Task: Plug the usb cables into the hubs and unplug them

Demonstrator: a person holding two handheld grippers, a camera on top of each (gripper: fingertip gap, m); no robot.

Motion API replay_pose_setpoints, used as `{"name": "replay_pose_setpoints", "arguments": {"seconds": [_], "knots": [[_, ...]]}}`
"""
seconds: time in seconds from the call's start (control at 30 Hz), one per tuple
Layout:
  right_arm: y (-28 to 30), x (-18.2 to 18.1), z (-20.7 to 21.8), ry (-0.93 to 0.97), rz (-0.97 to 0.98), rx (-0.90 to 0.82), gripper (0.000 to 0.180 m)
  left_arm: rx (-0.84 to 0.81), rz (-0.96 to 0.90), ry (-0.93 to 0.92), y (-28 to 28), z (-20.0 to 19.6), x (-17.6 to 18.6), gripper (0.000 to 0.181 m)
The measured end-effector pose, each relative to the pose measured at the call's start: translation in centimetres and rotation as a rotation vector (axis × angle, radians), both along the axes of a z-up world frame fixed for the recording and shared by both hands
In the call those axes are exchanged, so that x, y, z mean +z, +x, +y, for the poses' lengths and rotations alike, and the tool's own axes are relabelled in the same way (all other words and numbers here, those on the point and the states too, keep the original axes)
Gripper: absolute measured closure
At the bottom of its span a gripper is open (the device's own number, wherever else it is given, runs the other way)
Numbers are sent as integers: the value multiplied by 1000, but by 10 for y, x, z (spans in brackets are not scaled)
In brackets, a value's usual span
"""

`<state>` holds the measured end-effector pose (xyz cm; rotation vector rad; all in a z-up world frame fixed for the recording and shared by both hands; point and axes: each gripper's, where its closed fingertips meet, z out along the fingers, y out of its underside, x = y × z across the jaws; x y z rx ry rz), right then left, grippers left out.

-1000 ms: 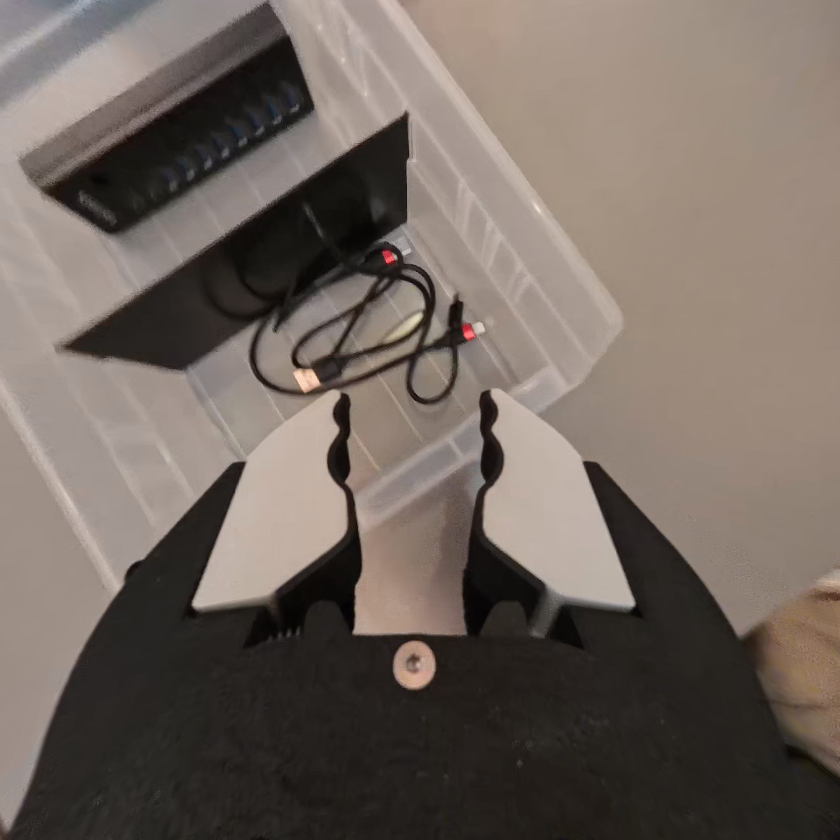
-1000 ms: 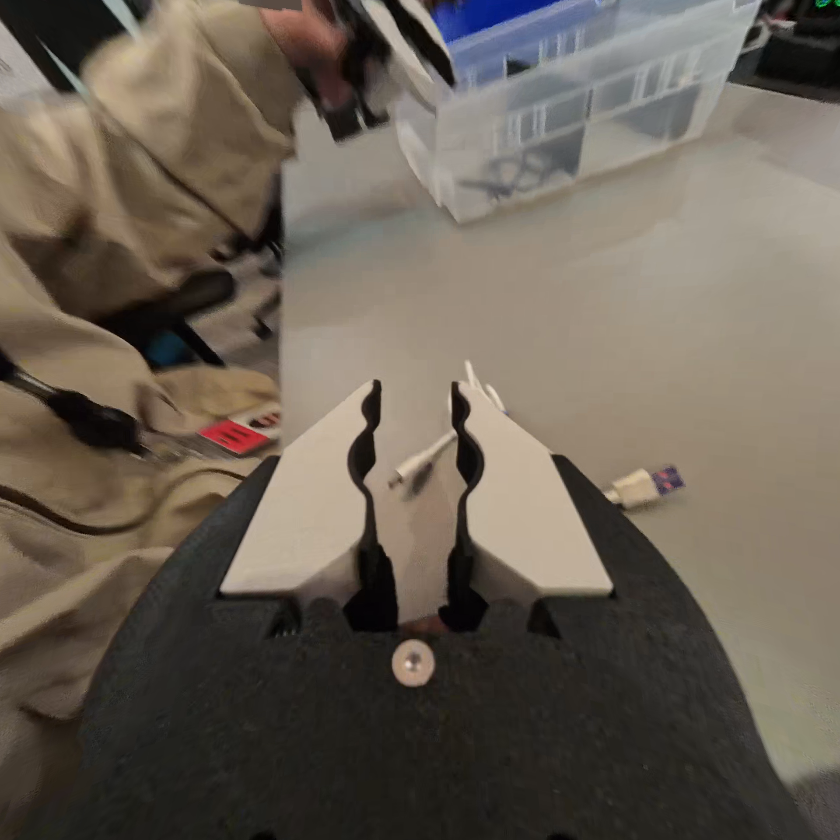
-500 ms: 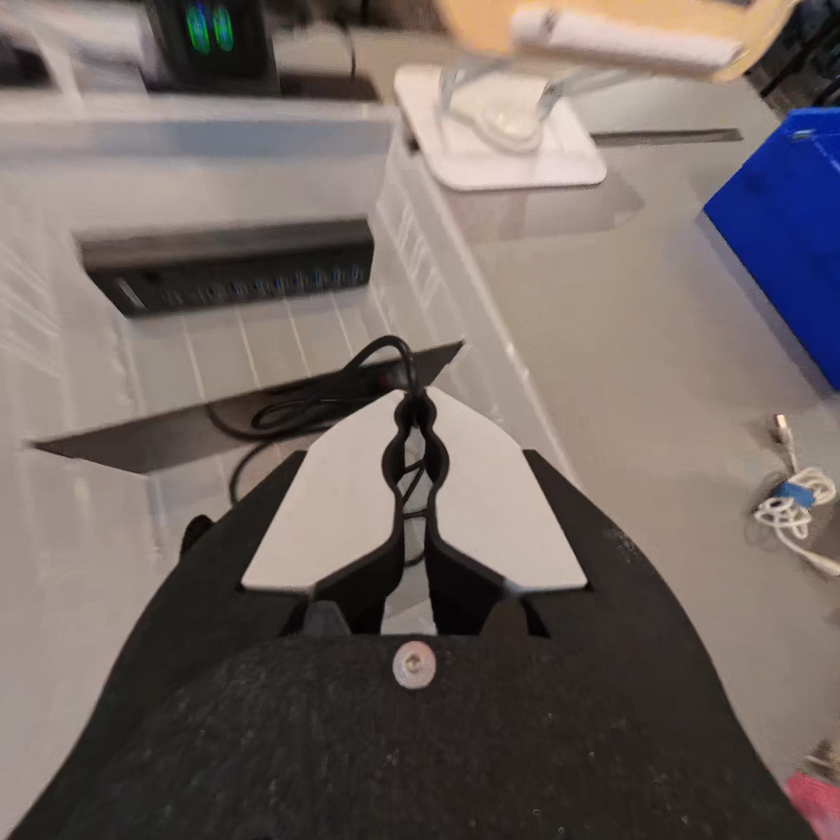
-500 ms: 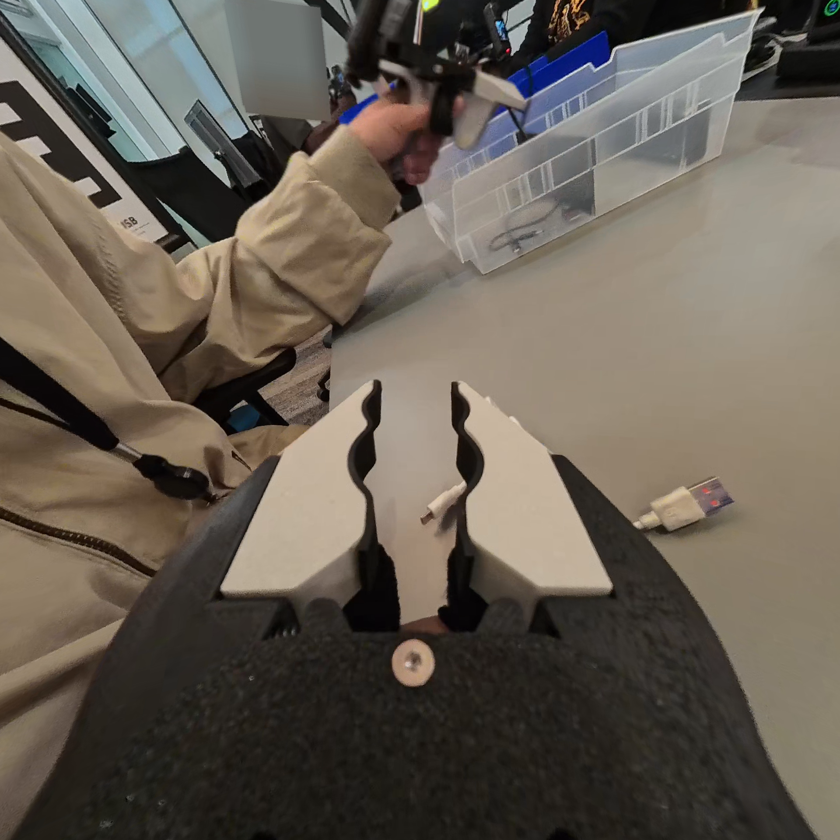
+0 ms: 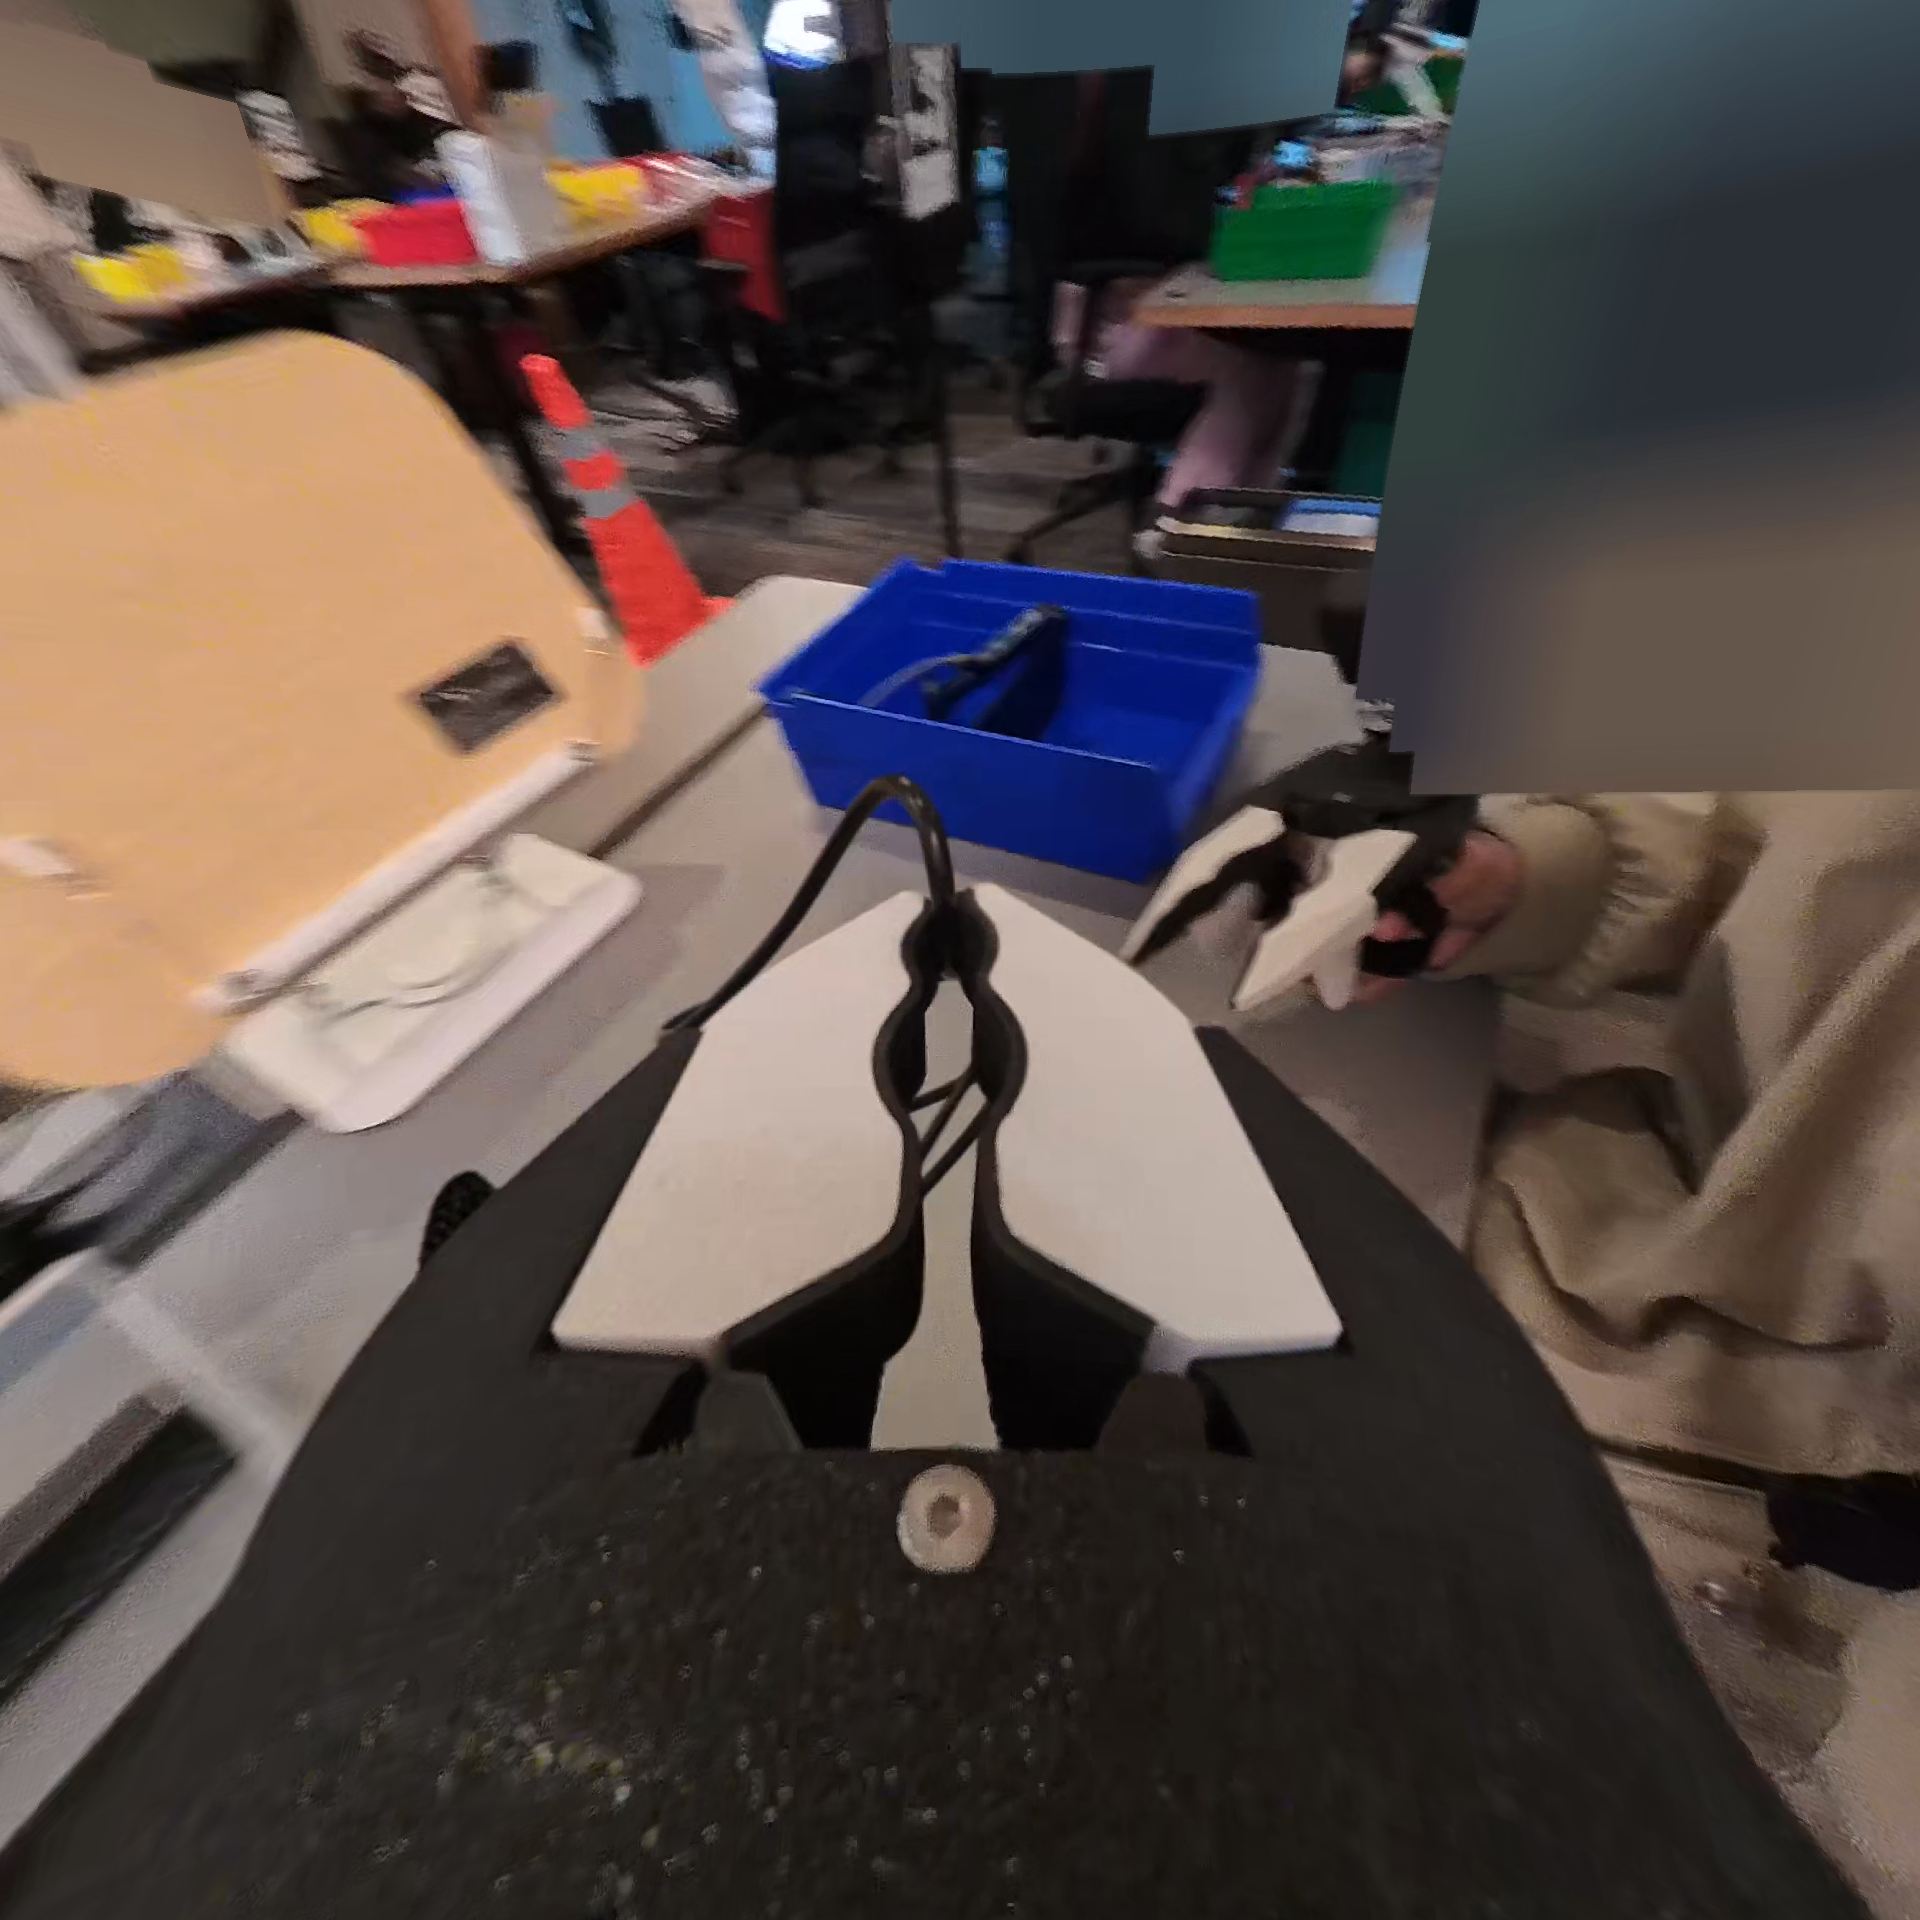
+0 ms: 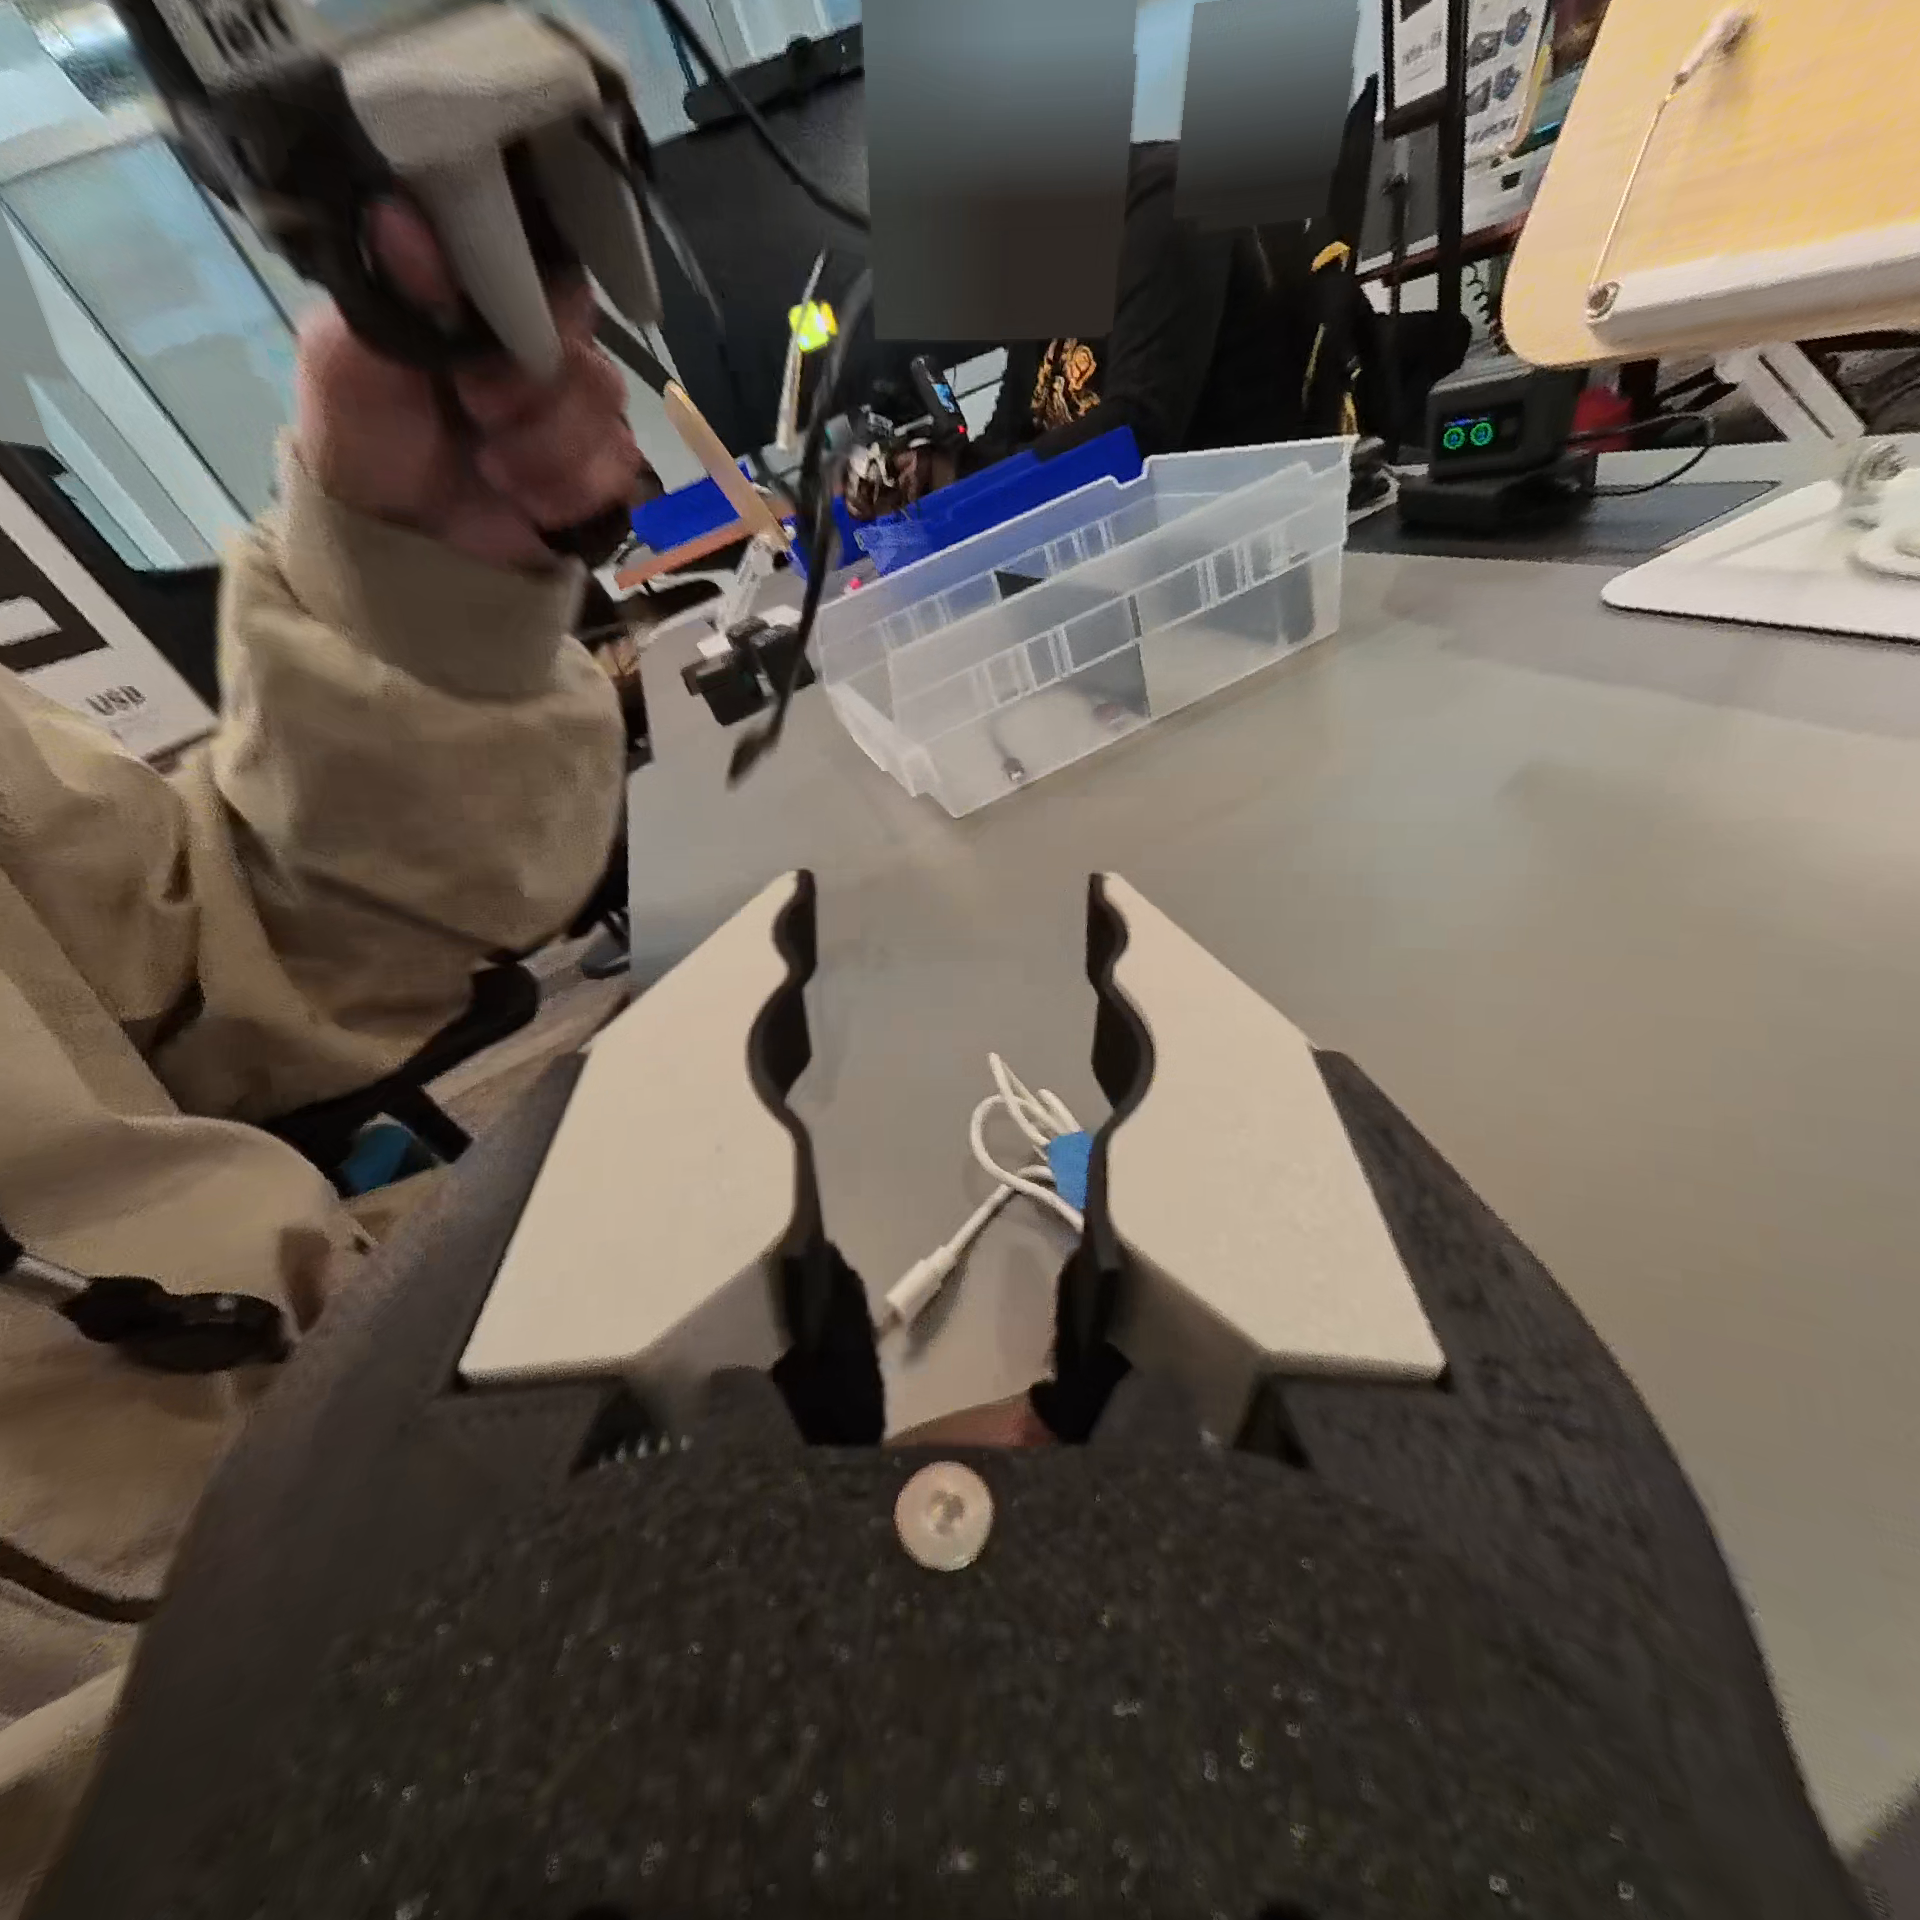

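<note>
Grey bench carried a clear plastic bin at its far side, a dark hub seemingly inside it. Raised beside the bin, the left gripper was clamped on a black cable, whose loose end dangled clear of the surface. Nearer, the right gripper stood wide and empty above a coiled white cable on the bench. Judged from this, lowering the black cable slowly and regripping near its plug would ease insertion.
</note>
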<state>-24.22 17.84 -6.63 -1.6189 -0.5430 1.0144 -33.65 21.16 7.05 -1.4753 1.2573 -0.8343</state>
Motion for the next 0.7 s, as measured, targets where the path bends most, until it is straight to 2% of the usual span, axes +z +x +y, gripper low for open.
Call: {"name": "replay_pose_setpoints", "arguments": {"seconds": [0.13, 0.17, 0.2, 0.23, 0.27, 0.33, 0.47, 0.53, 0.6, 0.7], "knots": [[-11, 1, -8, -91, 86, 100, 112, -224, -1, -132, 55, -43, -50, 178], [-14, 4, -12, -100, 113, 138, 114, -261, -1, -159, 65, -51, -59, 178], [-17, 8, -19, -92, 125, 189, 140, -266, 25, -159, 72, -54, -69, 178], [-16, 7, -21, -74, 92, 199, 168, -249, 57, -130, 77, -53, -78, 179], [-12, 1, -14, -66, 45, 141, 171, -237, 75, -105, 80, -52, -83, 178], [-5, -6, -7, -62, -5, 86, 176, -238, 89, -114, 86, -55, -89, 178], [22, 5, 14, -12, 12, -97, 177, -163, 105, -151, 84, -47, -100, 153], [40, 9, 23, -6, 27, -191, 177, -90, 97, -189, 73, -39, -107, 132], [51, 1, 29, -65, 38, -236, 178, -19, 80, -257, 56, -32, -120, 131], [56, -44, 35, -289, -41, -252, 177, 53, 67, -393, 29, -32, -150, 139]]}}
